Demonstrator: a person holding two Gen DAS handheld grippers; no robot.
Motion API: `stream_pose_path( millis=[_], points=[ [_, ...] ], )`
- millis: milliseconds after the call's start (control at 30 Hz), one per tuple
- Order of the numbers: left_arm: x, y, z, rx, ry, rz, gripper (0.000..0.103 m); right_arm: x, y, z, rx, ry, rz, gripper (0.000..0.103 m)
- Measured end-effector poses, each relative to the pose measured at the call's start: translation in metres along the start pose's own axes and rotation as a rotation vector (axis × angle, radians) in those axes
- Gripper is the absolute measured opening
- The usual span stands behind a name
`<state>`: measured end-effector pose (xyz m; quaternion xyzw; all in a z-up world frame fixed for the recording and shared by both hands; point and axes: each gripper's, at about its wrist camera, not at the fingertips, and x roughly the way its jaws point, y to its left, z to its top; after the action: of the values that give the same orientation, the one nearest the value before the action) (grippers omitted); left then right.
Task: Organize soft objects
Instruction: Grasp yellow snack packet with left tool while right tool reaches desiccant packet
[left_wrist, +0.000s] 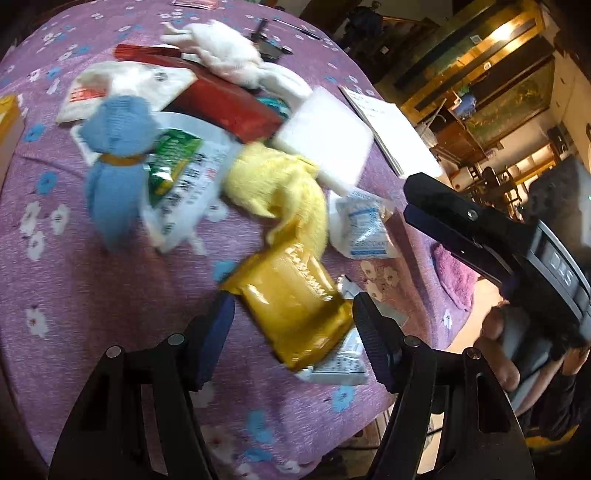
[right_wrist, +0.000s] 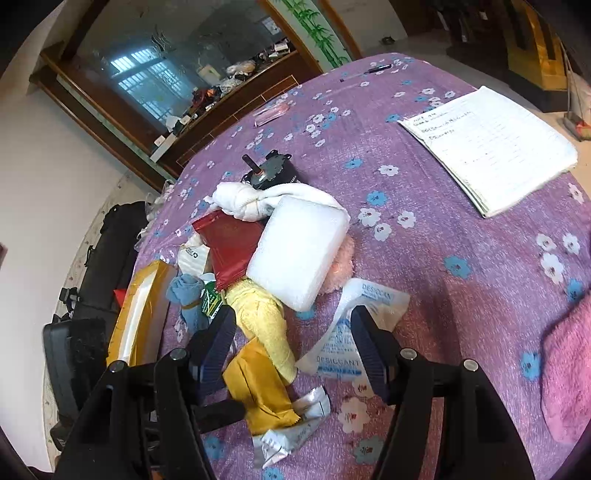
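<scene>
Both tools, left (left_wrist: 293, 343) and right (right_wrist: 293, 350), are spread wide, holding nothing. Yellow pack (left_wrist: 295, 310) lies on the table (left_wrist: 92, 295) under the left tool; probably soft and slippery, so pinch its middle.

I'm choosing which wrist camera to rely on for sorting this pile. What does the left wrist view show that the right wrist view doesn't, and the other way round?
Only the left wrist view: the right gripper seen from outside, beside a person's hand, and the white cloth bag with red print.

Only the right wrist view: the whole notebook, the pen, and the black cases on the floor.

Both: the yellow packet, yellow towel, white foam block, red packet, blue towel and desiccant pouch on the purple floral cloth.
</scene>
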<state>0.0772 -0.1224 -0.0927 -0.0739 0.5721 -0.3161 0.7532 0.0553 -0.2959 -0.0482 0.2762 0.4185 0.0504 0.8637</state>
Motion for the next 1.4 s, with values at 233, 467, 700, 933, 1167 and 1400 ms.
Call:
stream_pose_path(
  millis=[233,467,700,933,1167,1400],
  points=[
    [0.012,-0.011,-0.010,0.003,-0.080,0.102,0.050,-0.033,-0.010,-0.024,0.057,-0.060,0.035,0.065],
    [-0.019,0.014,-0.036,-0.065,-0.163,0.064,0.045,-0.036,-0.006,-0.030,0.064,-0.053,0.053,0.065],
    [-0.043,0.042,-0.040,-0.115,-0.185,-0.048,0.045,-0.023,0.010,-0.020,0.031,-0.033,0.048,0.065],
    [-0.041,0.077,-0.014,-0.077,-0.279,-0.037,0.044,0.017,0.034,0.018,-0.037,-0.028,0.059,0.065],
    [-0.030,0.094,0.016,-0.118,-0.231,-0.066,0.044,0.065,0.035,0.064,0.017,0.038,0.101,0.065],
    [-0.030,0.086,0.046,-0.123,-0.057,-0.061,0.043,0.030,0.016,0.056,0.080,0.135,-0.291,0.065]
  ],
)
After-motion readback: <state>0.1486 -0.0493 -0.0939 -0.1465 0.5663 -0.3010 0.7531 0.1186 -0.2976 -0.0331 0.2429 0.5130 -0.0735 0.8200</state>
